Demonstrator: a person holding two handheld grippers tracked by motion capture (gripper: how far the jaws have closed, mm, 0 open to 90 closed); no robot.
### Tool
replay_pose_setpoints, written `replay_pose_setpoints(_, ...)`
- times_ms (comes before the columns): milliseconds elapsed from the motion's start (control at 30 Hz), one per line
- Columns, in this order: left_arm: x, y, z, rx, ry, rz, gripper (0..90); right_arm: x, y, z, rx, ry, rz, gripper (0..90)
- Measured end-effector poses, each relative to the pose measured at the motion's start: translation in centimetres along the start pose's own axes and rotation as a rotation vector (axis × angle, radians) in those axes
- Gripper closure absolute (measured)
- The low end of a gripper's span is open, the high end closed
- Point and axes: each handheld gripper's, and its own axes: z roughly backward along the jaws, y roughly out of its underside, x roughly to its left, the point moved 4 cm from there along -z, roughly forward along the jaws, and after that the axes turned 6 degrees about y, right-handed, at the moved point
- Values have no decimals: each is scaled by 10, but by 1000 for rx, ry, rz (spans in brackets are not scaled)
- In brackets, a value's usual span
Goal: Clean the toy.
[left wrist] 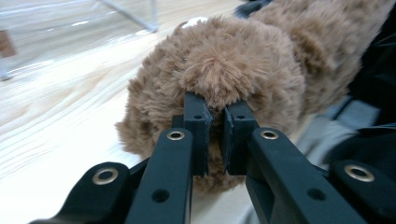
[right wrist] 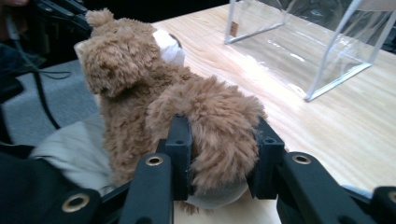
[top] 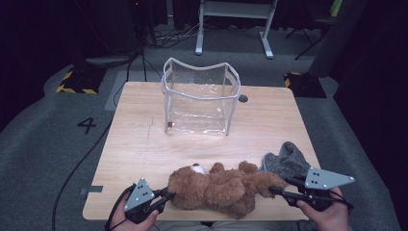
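Teddy bear (top: 216,187) clamped both ends, left gripper (top: 166,194) on ear, right gripper (top: 274,190) on leg; grasp done; transfer to clear bag (top: 200,96) left.

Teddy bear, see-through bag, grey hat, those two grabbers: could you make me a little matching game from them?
Things:
1. teddy bear
2. clear bag
3. grey knit hat
4. left gripper

States:
A. stands empty at the far middle of the table
B. pinches a tuft of fur on the bear's head
C. lies on its side at the near edge
D. sits beside the right gripper

Pairs: 1-C, 2-A, 3-D, 4-B
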Motion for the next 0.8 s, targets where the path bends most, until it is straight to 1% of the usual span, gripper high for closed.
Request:
replay_pose_setpoints(33,3,1,-4,13,-18,0,819,-4,0,-5,5,9,4,667)
replay_pose_setpoints(100,9,3,-10,24,-38,-7,815,-12,1,-18,16,30,13,660)
replay_pose_setpoints(133,12,3,-12,24,-44,-2,815,-15,1,-23,17,40,10,657)
replay_pose_setpoints(167,16,3,-13,17,-41,14,816,-18,0,-27,8,45,6,656)
replay_pose_setpoints(267,27,2,-16,-8,-31,45,813,-30,-4,-35,-9,53,-19,640)
replay_pose_setpoints(300,32,1,-18,-14,-28,56,812,-34,-5,-38,-15,54,-34,638)
replay_pose_setpoints(367,37,0,-21,-30,-28,75,804,-42,-5,-44,-16,58,-64,637)
replay_pose_setpoints(400,39,-1,-22,-40,-34,79,792,-46,-5,-47,-16,62,-77,637)
replay_pose_setpoints(467,42,-3,-24,-51,-53,73,750,-53,-3,-53,-11,68,-99,637)
replay_pose_setpoints(500,42,-4,-25,-54,-53,74,731,-56,-3,-57,-18,70,-114,637)
replay_pose_setpoints(533,44,-5,-25,-56,-72,58,703,-59,-2,-59,-19,68,-124,638)
replay_pose_setpoints(567,43,-5,-26,-63,-88,52,649,-61,-1,-62,-15,66,-139,637)
replay_pose_setpoints(600,45,-5,-26,-67,-122,28,581,-64,0,-64,-15,69,-141,638)
replay_pose_setpoints(633,46,-5,-26,-71,-147,16,512,-66,1,-66,-12,72,-152,638)
replay_pose_setpoints(667,46,-5,-26,-70,-156,7,468,-69,1,-67,-11,74,-154,639)
replay_pose_setpoints(700,45,-6,-28,-73,-158,-11,448,-71,2,-69,-8,76,-162,639)
replay_pose_setpoints(733,45,-7,-28,-72,-171,-35,425,-73,3,-72,-5,82,-164,640)
replay_pose_setpoints(800,41,-10,-30,-73,-154,-81,420,-76,4,-76,2,91,-167,641)
